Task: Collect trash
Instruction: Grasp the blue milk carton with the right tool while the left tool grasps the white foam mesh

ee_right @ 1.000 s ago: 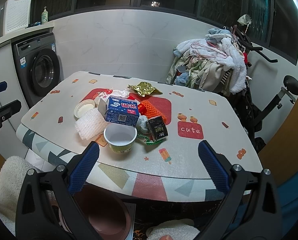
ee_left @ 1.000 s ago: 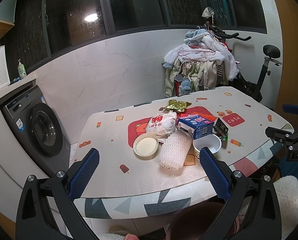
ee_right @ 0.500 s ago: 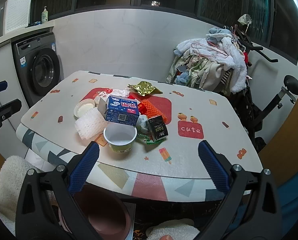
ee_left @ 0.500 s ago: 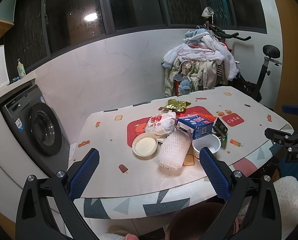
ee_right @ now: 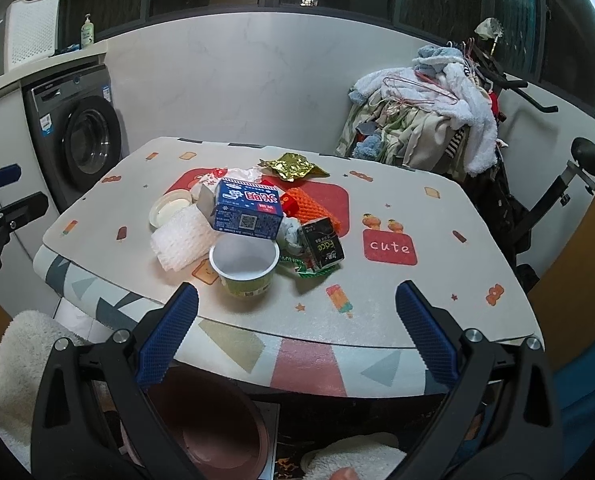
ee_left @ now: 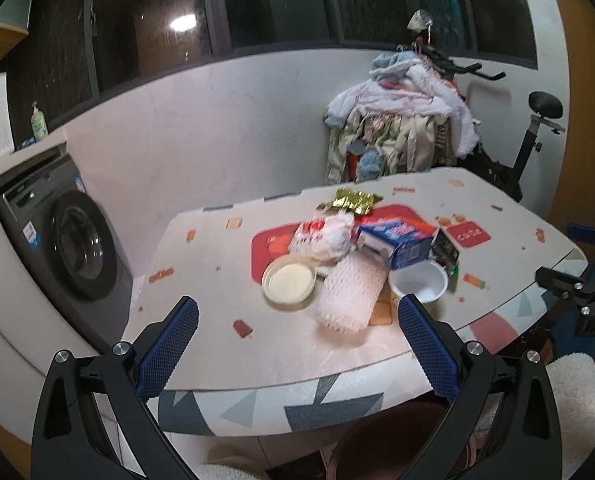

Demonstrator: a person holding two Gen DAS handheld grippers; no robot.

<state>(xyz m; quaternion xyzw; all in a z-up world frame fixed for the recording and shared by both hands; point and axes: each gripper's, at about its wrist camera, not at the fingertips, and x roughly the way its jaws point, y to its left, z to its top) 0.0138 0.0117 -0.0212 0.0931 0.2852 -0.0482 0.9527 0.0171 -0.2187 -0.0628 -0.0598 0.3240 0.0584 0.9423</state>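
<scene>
Both grippers held short of the table (ee_right: 437, 300), at its near edge. Left gripper (ee_left: 297, 312) spread wide, nothing between its blue, cross-hatched pads (ee_left: 169, 344). Right gripper (ee_right: 296, 308) likewise fully parted and bare, pads (ee_right: 425, 332) ribbed blue rubber on black angular arms.

Trash heaped mid-table on a smooth printed cloth with rounded corners:
- white foam net (ee_right: 179, 238), tubular and dimpled, lying on its side at the near left of the heap
- round shallow lid (ee_left: 289, 282), cream-coloured, flat, just left of the net and touching it
- paper cup (ee_right: 244, 266), white inside, upright, mouth open, nearest the edge
- blue carton (ee_right: 247, 212), rectangular cardboard, tilted, propped on the heap behind the cup
- crumpled white bag (ee_left: 325, 236) with red print, soft and wrinkled, behind the lid
- orange net (ee_right: 315, 210), mesh-textured, right of the carton
- small black box (ee_right: 322, 246), glossy, tilted, right of the cup, over a green wrapper (ee_right: 303, 270)
- gold foil (ee_right: 293, 166), crinkled and shiny, at the far side, slightly apart from the rest

Below the table edge, a round reddish-brown bin (ee_right: 213, 428), smooth plastic, mouth up. Fluffy white fabric (ee_right: 17, 356) beside it.
</scene>
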